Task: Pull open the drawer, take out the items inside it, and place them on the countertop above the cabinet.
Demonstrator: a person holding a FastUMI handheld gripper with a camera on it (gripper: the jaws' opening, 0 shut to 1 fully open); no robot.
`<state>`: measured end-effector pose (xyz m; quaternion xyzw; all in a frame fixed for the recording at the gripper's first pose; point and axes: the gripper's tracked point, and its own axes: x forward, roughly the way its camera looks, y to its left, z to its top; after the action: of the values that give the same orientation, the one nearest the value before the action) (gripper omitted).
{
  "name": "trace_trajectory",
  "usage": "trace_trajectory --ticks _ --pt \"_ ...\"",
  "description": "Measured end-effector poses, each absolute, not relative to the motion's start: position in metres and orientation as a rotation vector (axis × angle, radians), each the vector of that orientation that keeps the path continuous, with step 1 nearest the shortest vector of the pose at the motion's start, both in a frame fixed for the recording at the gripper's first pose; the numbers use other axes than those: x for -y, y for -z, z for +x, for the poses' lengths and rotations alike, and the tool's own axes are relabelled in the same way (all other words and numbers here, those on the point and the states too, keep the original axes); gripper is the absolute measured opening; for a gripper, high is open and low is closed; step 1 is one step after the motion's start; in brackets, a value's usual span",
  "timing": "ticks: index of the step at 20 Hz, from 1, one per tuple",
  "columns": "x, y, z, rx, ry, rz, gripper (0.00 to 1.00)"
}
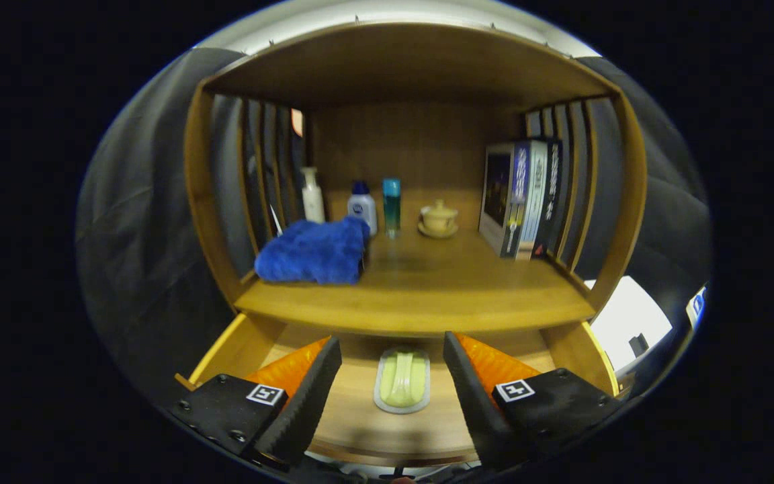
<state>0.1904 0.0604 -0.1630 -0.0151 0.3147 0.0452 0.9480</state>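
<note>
One item is left in the open drawer (353, 430), a pale green soap-like piece in a clear tray (402, 380), lying at 12 o'clock just ahead of your gripper (392, 376); your jaws stand wide apart, holding nothing, one to each side of it, which I read as lining up for a grasp. On the counter (420, 296) above, going left to right: a blue towel (313, 252) at 10 o'clock near the front edge, likely set where it was easiest to drop; behind it a white pump bottle (312, 196), a small white bottle with a blue cap (363, 207), a teal tube (391, 202), a lidded cup on a saucer (438, 218), then upright books (520, 198) at 2 o'clock against the slatted side. Your fingers cover both drawer corners; its front edge is cut off below; what the tray holds is hard to make out.
</note>
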Motion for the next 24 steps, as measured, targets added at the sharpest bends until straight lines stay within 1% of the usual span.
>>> trace_trajectory --ticks 3,5,8,12,14,15,17,18,19,20,21,24 --pt "-0.055 0.214 0.194 -0.829 -0.062 -0.028 0.99" --pt "-0.052 0.236 0.196 -0.917 -0.037 0.004 0.99" --pt "-0.051 0.257 0.205 -0.985 -0.022 -0.008 0.98" --pt "-0.055 0.278 0.205 -1.051 0.003 0.023 0.89" --pt "-0.056 0.286 0.202 -1.068 0.004 0.033 0.78" --pt "-0.055 0.290 0.201 -1.080 0.012 0.030 0.67" --pt "-0.052 0.287 0.203 -1.064 0.025 0.037 0.36" --pt "-0.053 0.287 0.199 -1.068 0.022 0.053 0.30" --pt "-0.052 0.286 0.199 -1.060 0.022 0.061 0.25" --pt "-0.050 0.284 0.197 -1.050 0.027 0.060 0.25" --pt "-0.049 0.280 0.197 -1.038 0.018 0.059 0.20" --pt "-0.047 0.263 0.188 -1.000 0.001 0.070 0.20"
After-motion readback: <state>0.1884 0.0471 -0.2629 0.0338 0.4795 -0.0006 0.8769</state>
